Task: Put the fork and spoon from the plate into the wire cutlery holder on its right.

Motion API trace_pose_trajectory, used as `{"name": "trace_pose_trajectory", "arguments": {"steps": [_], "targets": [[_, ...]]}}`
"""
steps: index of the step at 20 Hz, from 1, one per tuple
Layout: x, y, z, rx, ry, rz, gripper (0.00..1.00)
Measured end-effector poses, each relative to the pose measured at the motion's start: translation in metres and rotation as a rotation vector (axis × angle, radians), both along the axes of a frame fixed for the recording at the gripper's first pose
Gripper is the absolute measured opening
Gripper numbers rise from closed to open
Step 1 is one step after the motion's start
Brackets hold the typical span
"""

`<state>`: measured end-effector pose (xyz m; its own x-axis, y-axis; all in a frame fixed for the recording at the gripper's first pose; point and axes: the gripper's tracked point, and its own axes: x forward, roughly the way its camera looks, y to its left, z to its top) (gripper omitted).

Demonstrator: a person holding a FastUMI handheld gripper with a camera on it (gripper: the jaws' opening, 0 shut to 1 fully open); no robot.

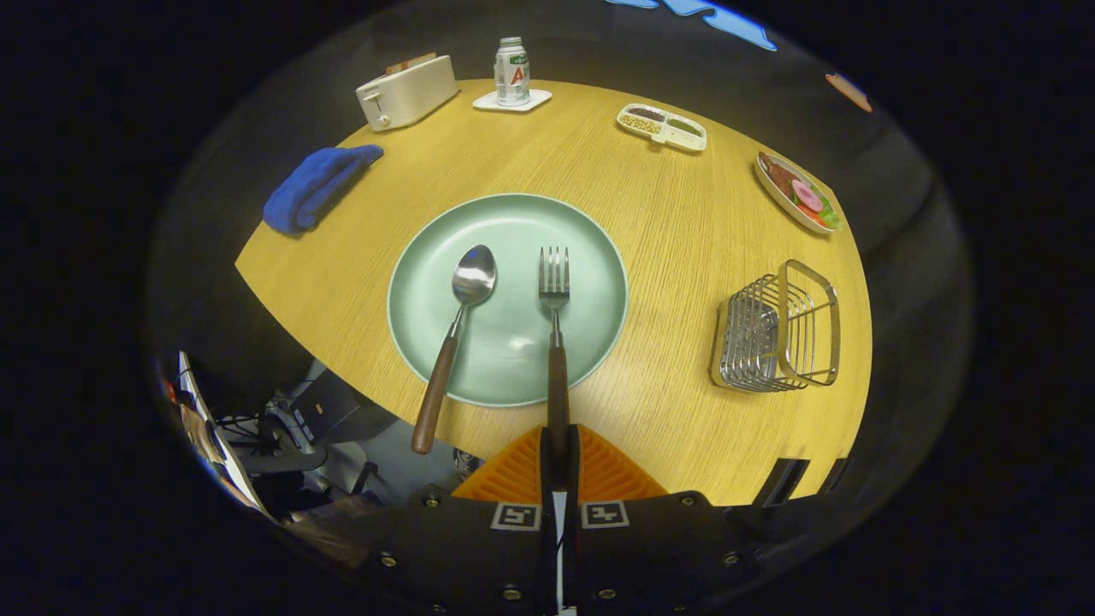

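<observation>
A pale green plate (pixel 590 257) lies in the middle of the round wooden table. On it rest a spoon (pixel 473 275) with a brown wooden handle, to the left, and a fork (pixel 553 282) to the right, tines pointing away. The fork's wooden handle runs back off the plate's near rim into my gripper (pixel 559 449). The orange fingers (pixel 513 470) are closed tight against the handle's end, one on each side. The spoon's handle sticks out past the table's near edge. The wire cutlery holder (pixel 778 329) stands to the right of the plate.
At the far side stand a white toaster (pixel 406 90), a small bottle (pixel 511 73) on a white coaster, and a divided snack tray (pixel 661 127). A blue cloth (pixel 316 186) lies to the left, a dish of food (pixel 800 192) at the right.
</observation>
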<state>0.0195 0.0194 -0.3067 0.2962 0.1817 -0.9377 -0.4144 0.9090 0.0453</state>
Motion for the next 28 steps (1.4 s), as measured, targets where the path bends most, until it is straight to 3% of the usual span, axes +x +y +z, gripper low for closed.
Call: {"name": "trace_pose_trajectory", "arguments": {"steps": [8,15,28], "targets": [[-0.019,-0.077,0.087,-0.045,0.064,0.137,0.03],[-0.002,-0.134,0.149,-0.023,0.000,0.034,0.03],[0.013,-0.186,0.108,-0.121,0.204,-0.015,0.03]]}}
